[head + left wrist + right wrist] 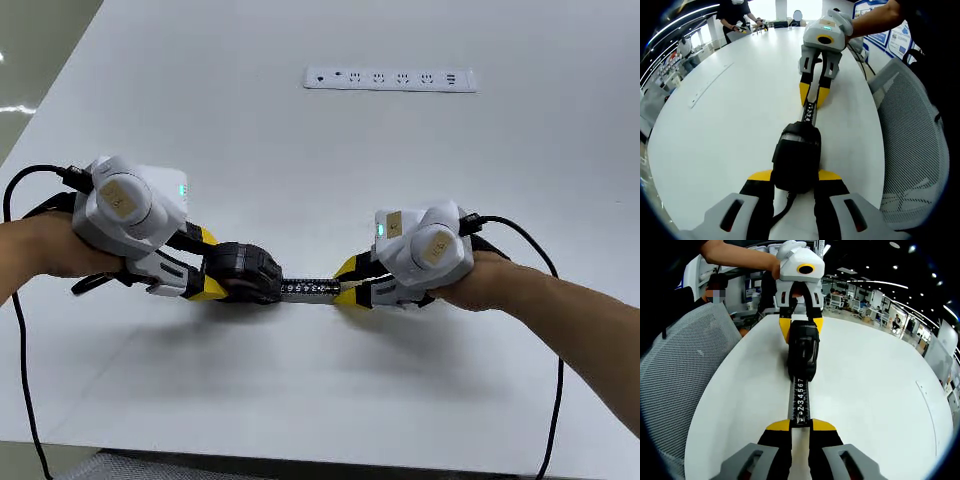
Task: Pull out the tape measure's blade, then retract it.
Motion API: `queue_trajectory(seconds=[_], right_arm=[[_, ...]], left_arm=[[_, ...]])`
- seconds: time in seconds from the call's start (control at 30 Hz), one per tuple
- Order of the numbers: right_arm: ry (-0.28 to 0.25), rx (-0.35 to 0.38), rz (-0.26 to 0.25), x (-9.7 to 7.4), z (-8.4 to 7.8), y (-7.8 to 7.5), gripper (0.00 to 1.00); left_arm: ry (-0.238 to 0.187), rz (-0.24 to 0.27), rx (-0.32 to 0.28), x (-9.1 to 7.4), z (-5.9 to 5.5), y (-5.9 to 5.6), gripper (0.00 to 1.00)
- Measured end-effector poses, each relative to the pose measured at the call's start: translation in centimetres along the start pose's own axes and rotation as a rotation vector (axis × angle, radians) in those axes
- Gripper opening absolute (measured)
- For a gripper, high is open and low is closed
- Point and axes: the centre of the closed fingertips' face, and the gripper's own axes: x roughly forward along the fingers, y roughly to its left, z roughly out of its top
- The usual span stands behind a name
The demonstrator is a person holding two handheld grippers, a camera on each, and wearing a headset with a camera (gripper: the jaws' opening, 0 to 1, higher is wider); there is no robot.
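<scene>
Near the front edge of the white table (300, 150), I see the tape measure (243, 272) lying left of centre. Its matte black, rounded case is clamped between the yellow-tipped jaws of the left gripper (208, 264). Its blade (310, 288), a thin flat dark strip with white numerals up to 7 showing, runs right along the tabletop. There the right gripper (348, 283) has its jaws drawn narrow, pinching the blade's end. Both grippers have smooth white bodies and black fingers, and a black cable (20, 330) trails from each over the near edge. Far across the table lies a long white power strip (390, 78), well apart from the work. The tabletop is smooth and matte. A grey mesh chair (685, 375) stands by the near side, and beyond it is an open office with ceiling lights.
</scene>
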Motion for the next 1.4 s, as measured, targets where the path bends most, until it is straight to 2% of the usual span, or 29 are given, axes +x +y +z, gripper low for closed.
queue_trajectory(seconds=[1.4], right_arm=[[0.045,0.053,-0.006,-4.9,-4.7,0.0,0.08]], left_arm=[[-0.001,-0.002,-0.003,-0.1,-0.1,0.0,0.25]])
